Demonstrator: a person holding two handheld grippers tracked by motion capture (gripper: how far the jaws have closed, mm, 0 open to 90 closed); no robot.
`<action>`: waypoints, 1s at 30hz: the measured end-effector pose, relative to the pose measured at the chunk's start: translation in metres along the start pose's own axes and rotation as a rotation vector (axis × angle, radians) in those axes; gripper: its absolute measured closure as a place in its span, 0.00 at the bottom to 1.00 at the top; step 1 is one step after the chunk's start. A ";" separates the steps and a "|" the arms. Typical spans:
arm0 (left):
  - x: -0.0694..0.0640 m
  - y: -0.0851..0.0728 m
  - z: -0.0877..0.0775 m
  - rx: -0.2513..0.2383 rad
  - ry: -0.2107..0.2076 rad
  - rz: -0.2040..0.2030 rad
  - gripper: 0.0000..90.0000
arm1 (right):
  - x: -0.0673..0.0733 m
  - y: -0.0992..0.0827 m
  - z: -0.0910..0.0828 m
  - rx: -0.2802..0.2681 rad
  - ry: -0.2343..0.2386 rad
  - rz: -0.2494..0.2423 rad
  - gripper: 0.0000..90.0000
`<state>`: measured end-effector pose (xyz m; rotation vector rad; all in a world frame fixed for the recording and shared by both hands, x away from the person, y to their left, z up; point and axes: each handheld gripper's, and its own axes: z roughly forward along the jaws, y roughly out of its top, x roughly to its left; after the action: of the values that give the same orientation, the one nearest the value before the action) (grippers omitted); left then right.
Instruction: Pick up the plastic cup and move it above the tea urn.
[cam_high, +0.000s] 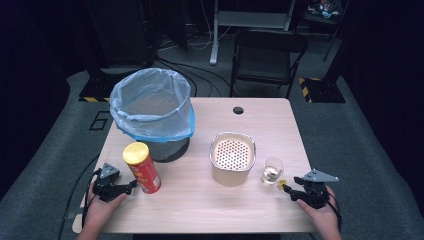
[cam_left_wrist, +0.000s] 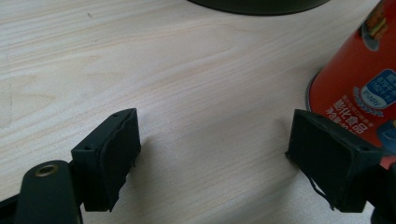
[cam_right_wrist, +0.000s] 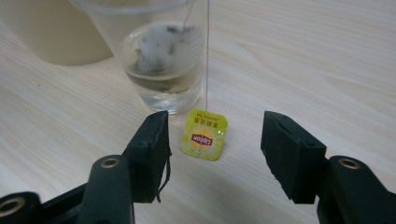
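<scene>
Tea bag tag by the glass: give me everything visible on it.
The tea bag tag is a small yellow paper square with a red Lipton logo, tilted and resting at the foot of the clear glass. A thin white string runs up from it over the rim to a tea bag soaking in shallow liquid. It lies on the light wooden table, between the open jaws of the right tongs, which do not touch it.

Lab/studio: dark room, floor cables (cam_high: 200, 75), folding chair (cam_high: 267, 55).
</scene>
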<state>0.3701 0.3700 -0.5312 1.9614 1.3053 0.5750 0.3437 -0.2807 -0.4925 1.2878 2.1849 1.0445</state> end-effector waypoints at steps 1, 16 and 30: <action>0.000 0.000 0.000 0.000 0.000 0.000 0.19 | -0.001 0.003 -0.003 0.003 0.000 -0.001 0.49; -0.001 0.000 0.000 0.000 0.005 -0.001 0.19 | 0.007 0.076 -0.029 -0.043 0.065 -0.054 0.54; -0.001 0.000 0.000 0.000 0.004 -0.003 0.19 | 0.032 0.138 0.005 -0.061 0.129 -0.120 0.66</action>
<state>0.3697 0.3694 -0.5312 1.9589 1.3098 0.5782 0.4095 -0.2101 -0.3894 1.0758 2.2745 1.1661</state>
